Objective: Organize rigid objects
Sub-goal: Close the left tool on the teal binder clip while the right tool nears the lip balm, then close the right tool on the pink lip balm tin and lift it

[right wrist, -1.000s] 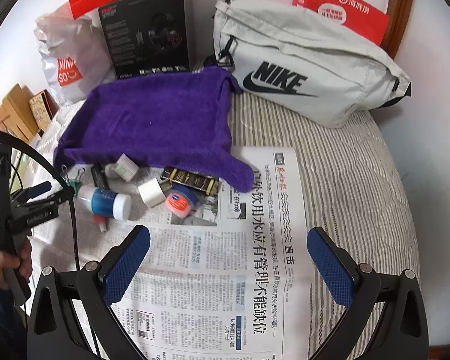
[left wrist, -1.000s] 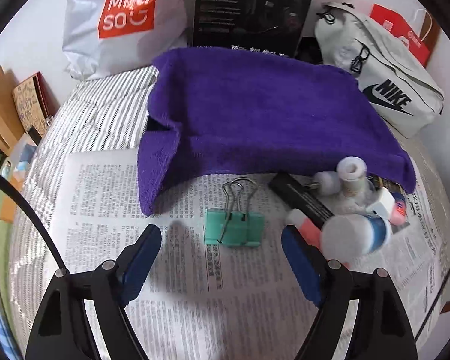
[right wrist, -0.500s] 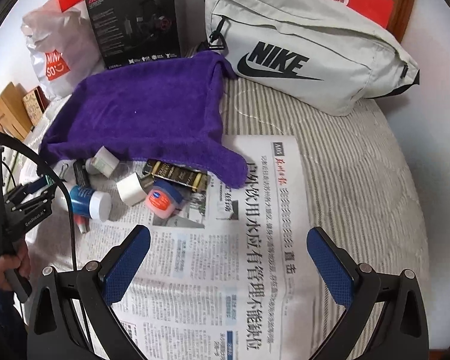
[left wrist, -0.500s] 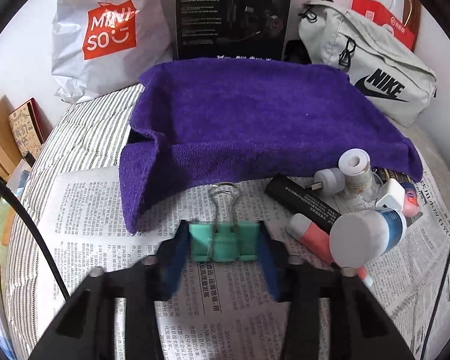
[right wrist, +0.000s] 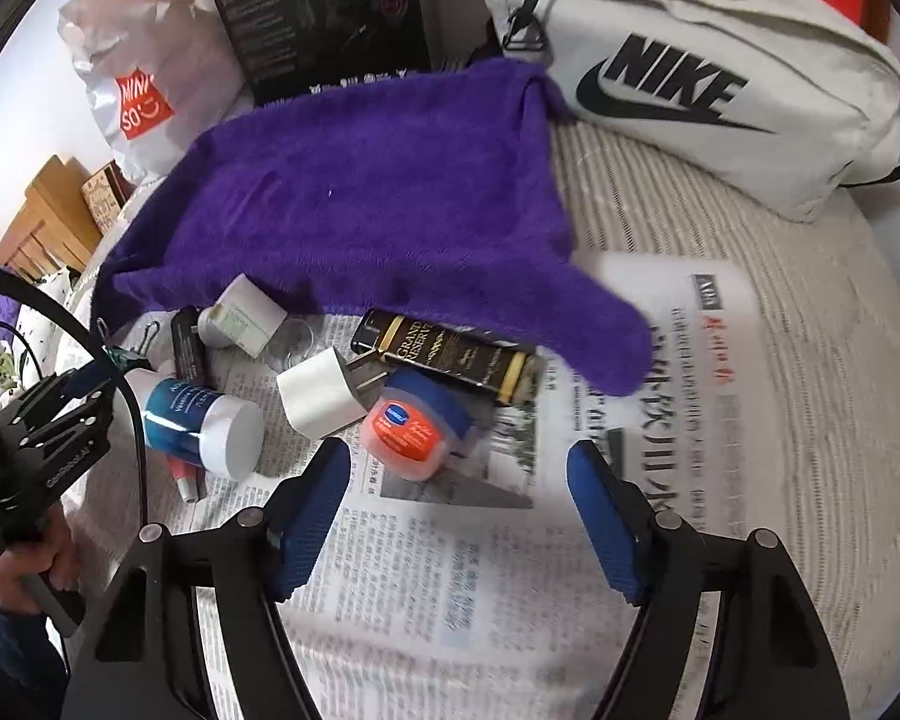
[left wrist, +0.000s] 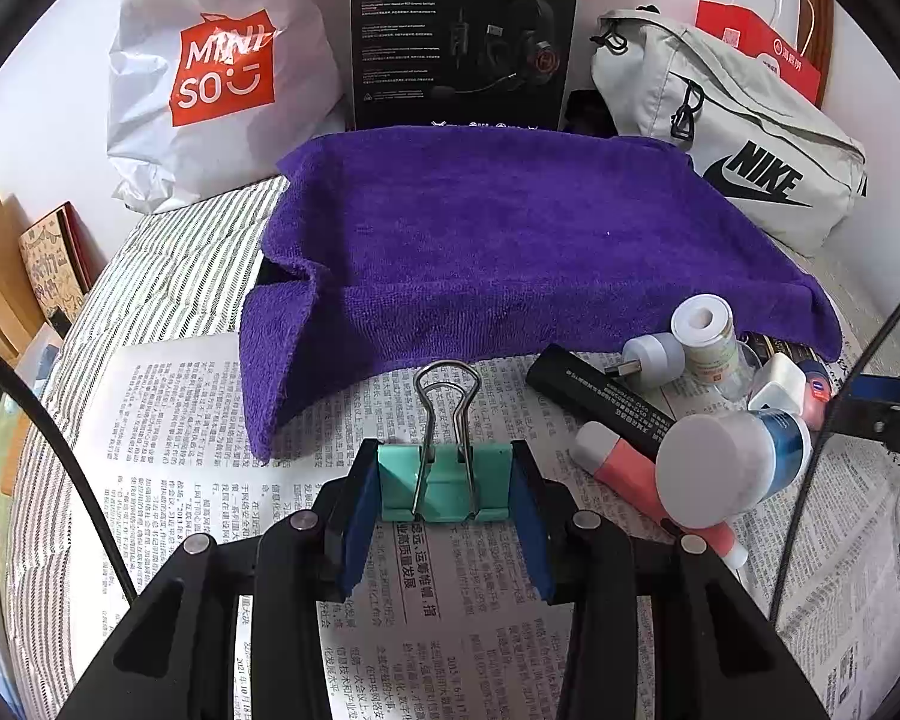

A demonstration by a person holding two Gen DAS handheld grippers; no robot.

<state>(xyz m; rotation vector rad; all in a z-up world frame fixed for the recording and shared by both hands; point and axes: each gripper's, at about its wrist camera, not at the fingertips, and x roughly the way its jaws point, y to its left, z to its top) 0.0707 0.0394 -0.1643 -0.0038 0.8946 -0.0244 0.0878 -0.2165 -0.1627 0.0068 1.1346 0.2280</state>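
Newspaper carries your green binder clip, pinched in the left gripper; only the right view shows your right gripper, jaws narrowing yet empty, near the orange tin

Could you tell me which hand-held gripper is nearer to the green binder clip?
Left. The left hand-held gripper is clamped on the green binder clip, a pad against each side. The right hand-held gripper hovers open near the orange jar, away from the clip.
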